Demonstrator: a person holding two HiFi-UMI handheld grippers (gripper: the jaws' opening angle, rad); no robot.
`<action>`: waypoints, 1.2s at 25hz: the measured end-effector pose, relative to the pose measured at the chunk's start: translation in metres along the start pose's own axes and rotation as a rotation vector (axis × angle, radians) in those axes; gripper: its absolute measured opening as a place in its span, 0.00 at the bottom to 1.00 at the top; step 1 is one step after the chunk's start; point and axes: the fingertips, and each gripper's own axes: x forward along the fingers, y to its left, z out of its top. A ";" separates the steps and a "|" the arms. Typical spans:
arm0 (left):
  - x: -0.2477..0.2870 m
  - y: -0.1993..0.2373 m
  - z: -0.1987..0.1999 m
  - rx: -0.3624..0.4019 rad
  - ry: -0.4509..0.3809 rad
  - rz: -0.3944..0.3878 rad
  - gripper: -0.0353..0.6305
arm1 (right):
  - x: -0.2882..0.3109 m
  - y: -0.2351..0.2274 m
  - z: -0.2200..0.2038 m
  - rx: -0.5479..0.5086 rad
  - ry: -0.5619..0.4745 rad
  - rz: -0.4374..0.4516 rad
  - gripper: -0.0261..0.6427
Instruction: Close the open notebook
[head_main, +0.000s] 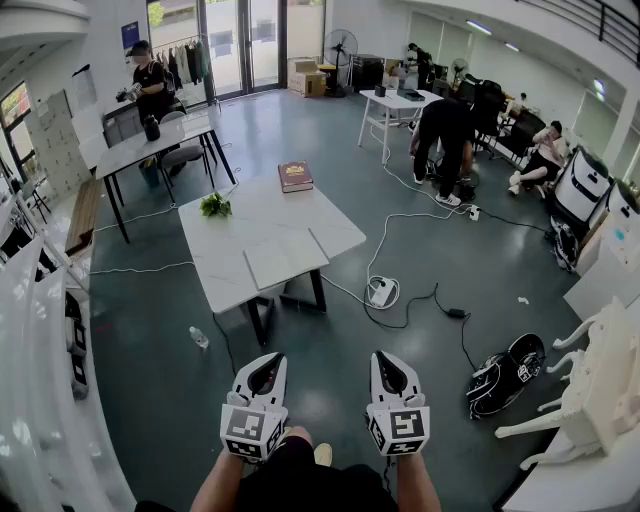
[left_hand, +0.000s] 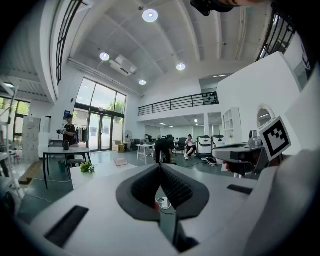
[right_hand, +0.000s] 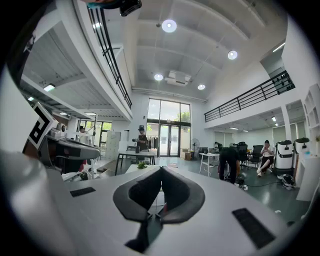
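Observation:
The open notebook (head_main: 286, 257) lies flat with its white pages up on the near part of a white marble table (head_main: 215, 265), well ahead of me across the floor. Both grippers are held low in front of my body, far short of the table. My left gripper (head_main: 266, 360) is shut with nothing in it, its dark pads meeting at the tips (left_hand: 160, 167). My right gripper (head_main: 386, 358) is shut and empty too, pads together (right_hand: 161, 170). In both gripper views the notebook is hidden behind the jaws.
A brown book (head_main: 295, 176) and a small green plant (head_main: 215, 205) sit at the table's far end. On the floor are a power strip (head_main: 382, 292) with cables, a plastic bottle (head_main: 199, 338) and a black bag (head_main: 505, 375). A white chair (head_main: 590, 390) stands right. People are at the back.

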 end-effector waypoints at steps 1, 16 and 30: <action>0.001 0.001 0.000 -0.002 0.001 0.001 0.09 | 0.001 0.000 -0.001 -0.001 0.003 0.000 0.06; 0.087 0.028 -0.002 -0.023 0.028 -0.004 0.09 | 0.070 -0.042 -0.013 -0.016 0.043 -0.021 0.06; 0.243 0.094 0.027 -0.029 0.072 -0.049 0.09 | 0.219 -0.105 0.000 0.007 0.079 -0.049 0.06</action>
